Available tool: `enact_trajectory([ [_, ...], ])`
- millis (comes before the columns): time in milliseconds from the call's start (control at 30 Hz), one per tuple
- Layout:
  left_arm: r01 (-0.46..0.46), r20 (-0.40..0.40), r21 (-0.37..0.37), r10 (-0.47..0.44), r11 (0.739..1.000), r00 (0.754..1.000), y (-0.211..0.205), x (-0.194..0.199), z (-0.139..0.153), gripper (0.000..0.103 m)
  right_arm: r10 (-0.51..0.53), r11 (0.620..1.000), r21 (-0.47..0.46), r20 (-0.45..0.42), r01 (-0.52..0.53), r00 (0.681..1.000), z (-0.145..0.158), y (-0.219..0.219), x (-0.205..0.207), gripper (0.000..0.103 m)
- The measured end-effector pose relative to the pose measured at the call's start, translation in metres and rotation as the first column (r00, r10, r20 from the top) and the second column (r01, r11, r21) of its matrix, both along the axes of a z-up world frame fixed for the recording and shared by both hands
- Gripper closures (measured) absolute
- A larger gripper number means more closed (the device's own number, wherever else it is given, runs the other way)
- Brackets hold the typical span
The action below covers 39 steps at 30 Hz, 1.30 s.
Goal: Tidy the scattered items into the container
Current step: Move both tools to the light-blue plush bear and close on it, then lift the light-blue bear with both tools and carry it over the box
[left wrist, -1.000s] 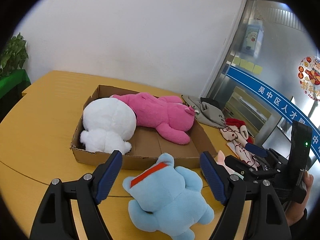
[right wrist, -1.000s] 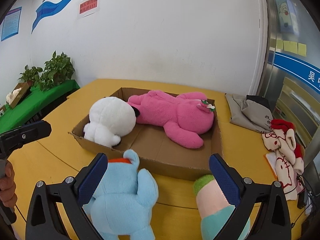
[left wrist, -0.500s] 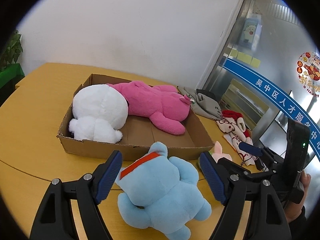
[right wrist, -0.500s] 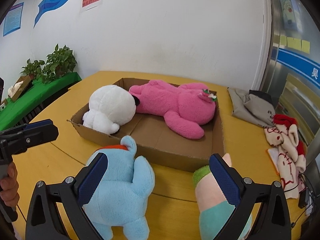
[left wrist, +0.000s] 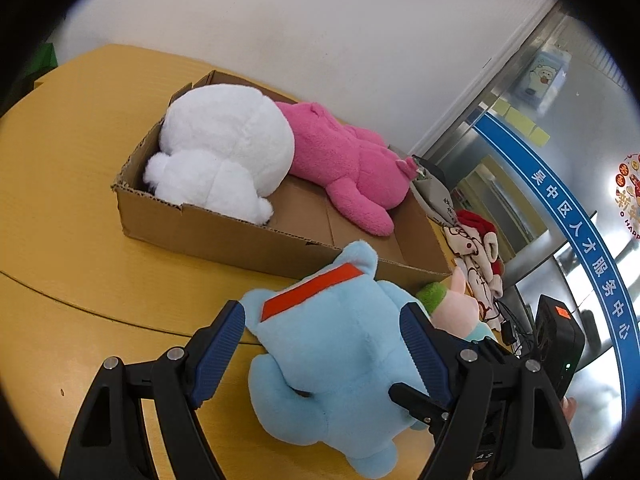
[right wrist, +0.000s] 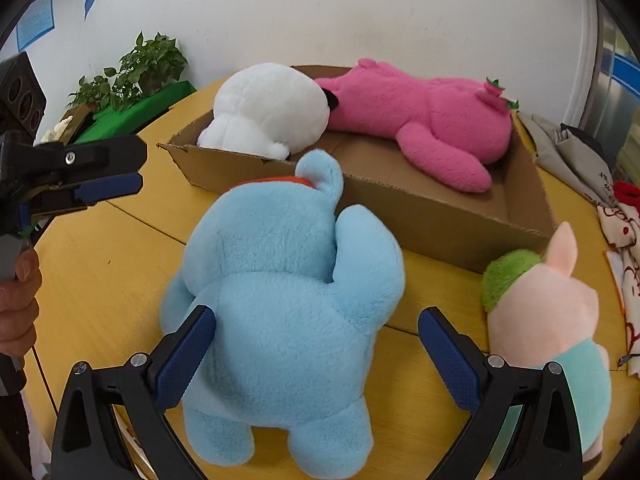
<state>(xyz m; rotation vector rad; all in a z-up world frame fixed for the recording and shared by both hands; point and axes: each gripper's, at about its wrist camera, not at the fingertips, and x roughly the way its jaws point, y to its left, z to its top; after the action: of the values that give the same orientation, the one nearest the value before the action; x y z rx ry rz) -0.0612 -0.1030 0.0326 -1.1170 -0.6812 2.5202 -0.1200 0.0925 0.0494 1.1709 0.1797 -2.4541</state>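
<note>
Both my grippers are spread wide and holding nothing. The blue plush [right wrist: 280, 312] lies on the desk [left wrist: 72, 264] just in front of the cardboard box [left wrist: 224, 236], and it sits between the jaws of my right gripper [right wrist: 316, 356] and also between those of my left gripper [left wrist: 324, 348].

The main risk, as I judge it, is that both grippers crowd the same toy. In the left view a finger of the right gripper already pokes in under my left one, so they could knock together. The plush is soft and round; a shallow pinch could slip off its fur or only catch an ear. The pink pig plush [right wrist: 548, 312] stands just beside it and could be tipped over.

Compared with a second ago, both grippers have come down and closer: the blue plush fills far more of each view, and the box with the white plush [right wrist: 264, 108] and magenta plush [right wrist: 424, 116] looks nearer.
</note>
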Motion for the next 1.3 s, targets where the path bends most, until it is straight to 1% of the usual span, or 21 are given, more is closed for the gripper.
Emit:
enact_trajectory([
  [67, 0.006, 0.02, 0.015, -0.006, 1.0, 1.0, -0.003, -0.002, -0.008, 0.023, 0.01, 1.0, -0.027, 0.025, -0.009, 1.0, -0.004, 0.0, -0.002, 0.0],
  [133, 0.012, 0.038, 0.023, -0.013, 1.0, 0.999, -0.005, -0.004, -0.015, 0.023, 0.036, 0.998, -0.051, 0.068, -0.032, 0.997, -0.011, -0.003, -0.005, 0.001],
  [233, 0.005, 0.051, 0.027, -0.007, 1.0, 0.999, -0.007, -0.006, -0.022, 0.023, 0.057, 0.989, -0.146, 0.153, -0.035, 0.987, -0.025, -0.001, -0.007, 0.001],
  [267, 0.008, 0.055, 0.035, -0.01, 0.999, 0.998, -0.009, -0.006, -0.024, 0.023, 0.064, 0.983, -0.183, 0.172, -0.032, 0.983, -0.028, 0.0, -0.005, 0.007],
  [300, 0.014, 0.058, 0.04, -0.016, 0.999, 0.998, -0.01, -0.006, -0.026, 0.023, 0.073, 0.975, -0.219, 0.183, -0.032, 0.98, -0.03, 0.002, -0.002, 0.015],
  [333, 0.019, 0.059, 0.043, -0.021, 0.999, 0.998, -0.01, -0.006, -0.027, 0.023, 0.071, 0.968, -0.25, 0.186, -0.023, 0.98, -0.032, 0.005, 0.001, 0.016],
  [400, 0.033, 0.056, 0.05, -0.036, 0.998, 0.998, -0.01, -0.005, -0.028, 0.023, 0.054, 0.959, -0.283, 0.185, 0.001, 0.981, -0.034, 0.01, 0.008, 0.018],
  [500, 0.068, 0.057, 0.076, -0.072, 0.995, 0.996, -0.007, -0.006, -0.031, 0.023, 0.03, 0.936, -0.349, 0.208, 0.046, 0.978, -0.039, 0.021, 0.018, 0.02],
  [600, 0.098, 0.064, 0.091, -0.104, 0.991, 0.992, 0.001, -0.007, -0.035, 0.023, 0.014, 0.894, -0.437, 0.258, 0.103, 0.966, -0.048, 0.032, 0.031, 0.021],
  [700, 0.154, 0.073, 0.109, -0.163, 0.982, 0.984, 0.017, -0.011, -0.039, 0.023, 0.015, 0.828, -0.535, 0.32, 0.167, 0.947, -0.061, 0.041, 0.045, 0.02],
  [733, 0.17, 0.082, 0.106, -0.179, 0.98, 0.98, 0.023, -0.012, -0.042, 0.023, 0.027, 0.808, -0.562, 0.336, 0.178, 0.941, -0.065, 0.041, 0.05, 0.02],
  [767, 0.179, 0.091, 0.087, -0.187, 0.98, 0.978, 0.03, -0.012, -0.044, 0.023, 0.038, 0.795, -0.578, 0.347, 0.182, 0.937, -0.068, 0.041, 0.054, 0.02],
  [800, 0.188, 0.096, 0.066, -0.194, 0.98, 0.976, 0.036, -0.013, -0.045, 0.023, 0.042, 0.791, -0.584, 0.352, 0.184, 0.935, -0.069, 0.041, 0.057, 0.019],
  [833, 0.202, 0.101, 0.056, -0.207, 0.978, 0.973, 0.041, -0.013, -0.046, 0.023, 0.046, 0.79, -0.585, 0.357, 0.185, 0.933, -0.069, 0.041, 0.06, 0.018],
  [900, 0.239, 0.116, 0.05, -0.243, 0.97, 0.963, 0.051, -0.014, -0.047, 0.025, 0.052, 0.801, -0.571, 0.371, 0.183, 0.927, -0.069, 0.041, 0.063, 0.007],
  [967, 0.266, 0.128, 0.033, -0.268, 0.963, 0.955, 0.058, -0.014, -0.047, 0.027, 0.04, 0.834, -0.523, 0.376, 0.176, 0.926, -0.068, 0.039, 0.065, 0.0],
  [1100, 0.267, 0.131, 0.002, -0.265, 0.964, 0.955, 0.062, -0.012, -0.043, 0.029, 0.016, 0.867, -0.471, 0.348, 0.16, 0.937, -0.056, 0.041, 0.071, 0.0],
  [1167, 0.265, 0.136, -0.003, -0.262, 0.964, 0.955, 0.062, -0.011, -0.043, 0.03, -0.007, 0.895, -0.421, 0.317, 0.147, 0.948, -0.046, 0.04, 0.074, 0.0],
  [1233, 0.268, 0.14, -0.002, -0.265, 0.963, 0.954, 0.063, -0.01, -0.042, 0.035, -0.01, 0.921, -0.37, 0.298, 0.125, 0.955, -0.04, 0.035, 0.076, 0.0],
  [1267, 0.271, 0.143, -0.004, -0.268, 0.962, 0.953, 0.065, -0.009, -0.042, 0.04, 0.0, 0.929, -0.354, 0.299, 0.111, 0.954, -0.04, 0.031, 0.075, 0.0],
  [1300, 0.273, 0.145, -0.014, -0.268, 0.962, 0.952, 0.067, -0.009, -0.041, 0.045, 0.014, 0.93, -0.353, 0.304, 0.099, 0.953, -0.042, 0.03, 0.075, 0.005],
])
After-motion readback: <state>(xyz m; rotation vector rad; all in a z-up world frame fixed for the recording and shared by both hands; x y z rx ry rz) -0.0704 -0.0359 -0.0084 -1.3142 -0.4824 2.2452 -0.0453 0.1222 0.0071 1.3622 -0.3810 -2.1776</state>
